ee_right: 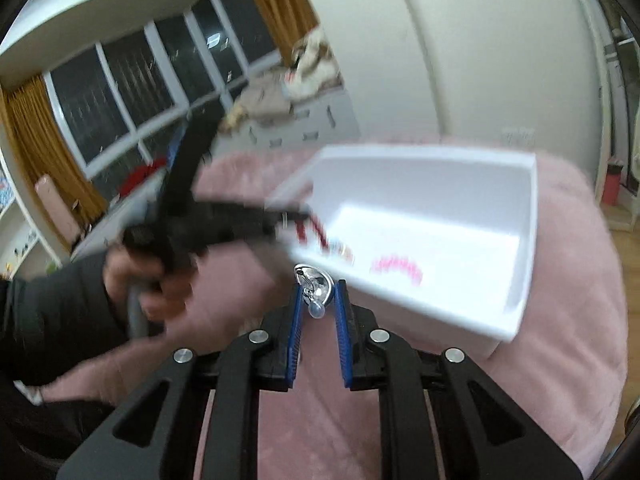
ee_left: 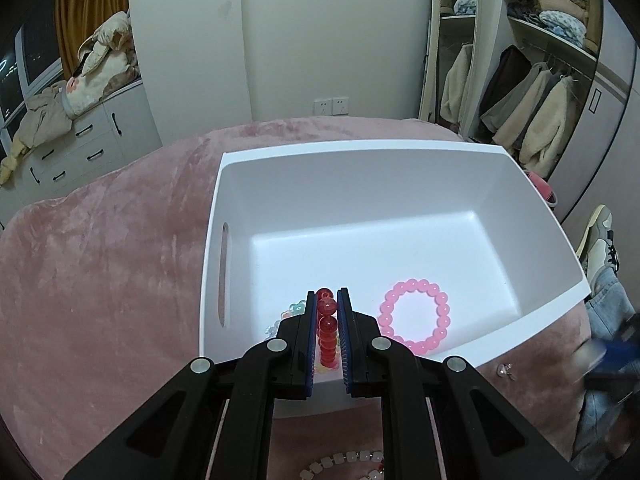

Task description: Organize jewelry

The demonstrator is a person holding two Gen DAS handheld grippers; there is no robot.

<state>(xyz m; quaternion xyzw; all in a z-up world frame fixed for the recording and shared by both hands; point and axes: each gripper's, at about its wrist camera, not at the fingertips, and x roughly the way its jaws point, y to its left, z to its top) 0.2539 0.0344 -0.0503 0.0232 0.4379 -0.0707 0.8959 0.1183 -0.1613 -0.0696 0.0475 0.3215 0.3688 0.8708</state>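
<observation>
left tool [ee_left: 327,300] clamping red bead bracelet [ee_left: 326,326] over white bin [ee_left: 400,152], right tool [ee_right: 319,292] pinching silver earring [ee_right: 314,288], pink bracelet [ee_left: 414,322] inside bin

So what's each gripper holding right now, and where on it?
Left gripper pinches the red bead bracelet across its strand, above the white bin. Right gripper clamps a silver earring by its sides.

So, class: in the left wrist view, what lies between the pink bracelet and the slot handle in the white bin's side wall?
The left tongs, shut on a red bracelet, with pastel beads beside them.
</observation>
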